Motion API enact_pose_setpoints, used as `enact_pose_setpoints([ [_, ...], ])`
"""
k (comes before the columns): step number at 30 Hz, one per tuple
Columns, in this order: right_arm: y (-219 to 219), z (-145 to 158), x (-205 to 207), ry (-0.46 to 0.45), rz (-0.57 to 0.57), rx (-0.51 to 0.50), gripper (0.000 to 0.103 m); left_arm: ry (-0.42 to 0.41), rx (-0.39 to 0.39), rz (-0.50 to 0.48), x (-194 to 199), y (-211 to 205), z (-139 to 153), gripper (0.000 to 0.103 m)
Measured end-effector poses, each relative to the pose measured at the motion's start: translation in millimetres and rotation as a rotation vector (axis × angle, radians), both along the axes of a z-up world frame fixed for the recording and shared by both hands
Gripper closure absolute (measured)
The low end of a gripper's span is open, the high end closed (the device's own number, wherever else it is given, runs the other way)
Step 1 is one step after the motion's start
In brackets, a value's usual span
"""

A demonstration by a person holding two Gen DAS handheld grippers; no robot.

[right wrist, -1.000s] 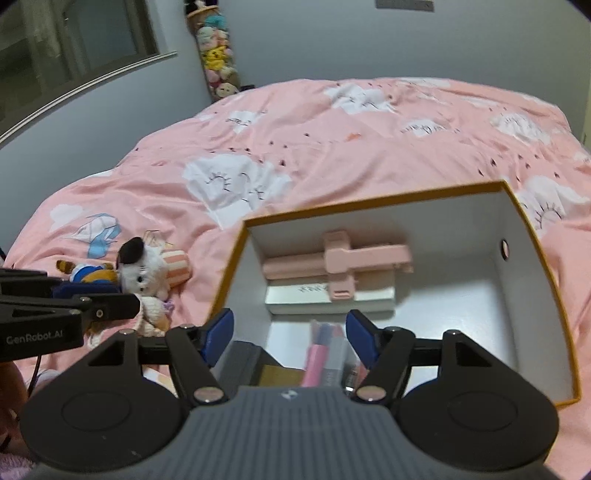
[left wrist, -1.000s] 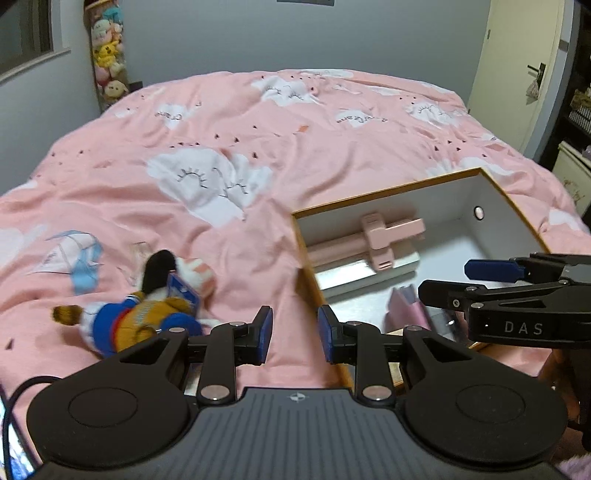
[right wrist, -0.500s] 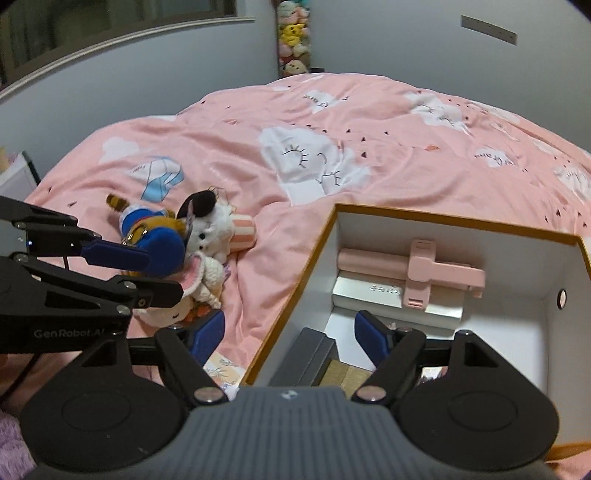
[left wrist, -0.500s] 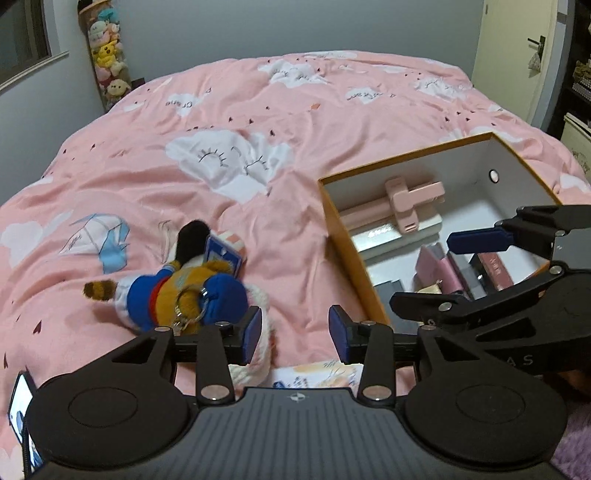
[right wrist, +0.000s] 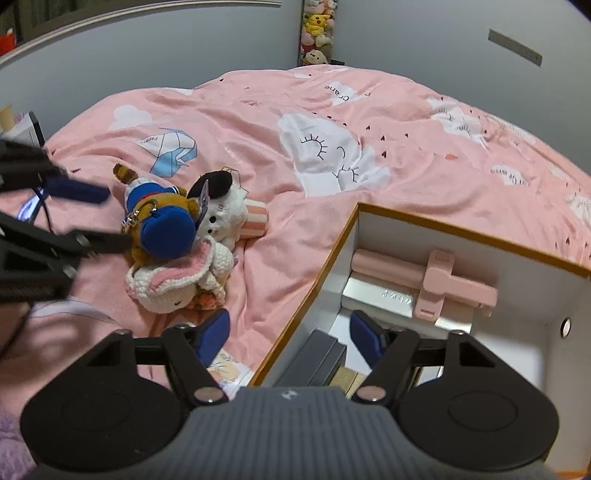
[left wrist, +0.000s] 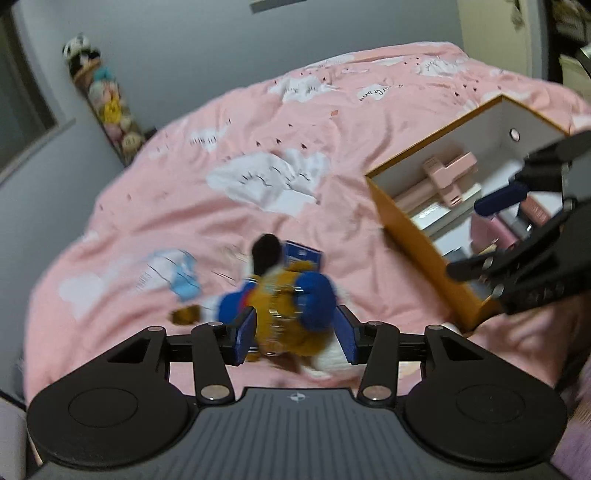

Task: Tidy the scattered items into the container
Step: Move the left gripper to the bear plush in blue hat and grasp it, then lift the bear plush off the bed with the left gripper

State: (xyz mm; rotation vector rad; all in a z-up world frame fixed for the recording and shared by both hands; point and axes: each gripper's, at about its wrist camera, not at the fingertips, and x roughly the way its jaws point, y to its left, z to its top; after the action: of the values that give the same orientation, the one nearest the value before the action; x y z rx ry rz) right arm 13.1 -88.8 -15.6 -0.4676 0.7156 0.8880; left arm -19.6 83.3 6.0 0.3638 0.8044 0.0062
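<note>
Both tongs gape: left tongs (left wrist: 295,334) opening astride the blue-capped plush (right wrist: 162,225), cap toward camera; right tongs (right wrist: 289,334) closing, empty.

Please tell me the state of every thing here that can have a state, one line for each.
Left gripper: opening, brown plush between its fingers, not pressed.
Right gripper: closing, holding nothing.
Box: open, partly filled.
Brown plush: lying on the bed.
White plush: lying beside it.

Grey walls (right wrist: 424,44); bed under pink cloud-print duvet (right wrist: 332,122); plush column (left wrist: 107,110) in corner; cream door (left wrist: 495,29).
</note>
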Motion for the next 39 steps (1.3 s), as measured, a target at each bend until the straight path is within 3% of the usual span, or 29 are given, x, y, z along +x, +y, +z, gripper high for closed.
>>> enact_pose_setpoints([
  [6, 18, -3, 5, 0.007, 0.058, -0.008, 0.046, 0.003, 0.105, -0.062, 1, 4, -8, 0.049],
  [14, 48, -11, 23, 0.125, 0.104, 0.013, 0.046, 0.063, 0.385, -0.221, 10, -2, -39, 0.049],
  [22, 67, -22, 29, 0.111, 0.154, -0.029, 0.046, 0.155, 0.639, -0.472, 13, -3, -75, 0.047],
  [27, 71, -28, 32, 0.114, 0.162, -0.045, 0.046, 0.138, 0.798, -0.658, 11, 3, -99, 0.046],
  [34, 73, -34, 33, 0.131, 0.186, -0.05, 0.046, 0.123, 0.882, -0.793, 28, 6, -122, 0.038],
  [39, 74, -38, 32, 0.147, 0.204, -0.052, 0.045, 0.108, 0.839, -0.729, 42, 1, -130, 0.043],
])
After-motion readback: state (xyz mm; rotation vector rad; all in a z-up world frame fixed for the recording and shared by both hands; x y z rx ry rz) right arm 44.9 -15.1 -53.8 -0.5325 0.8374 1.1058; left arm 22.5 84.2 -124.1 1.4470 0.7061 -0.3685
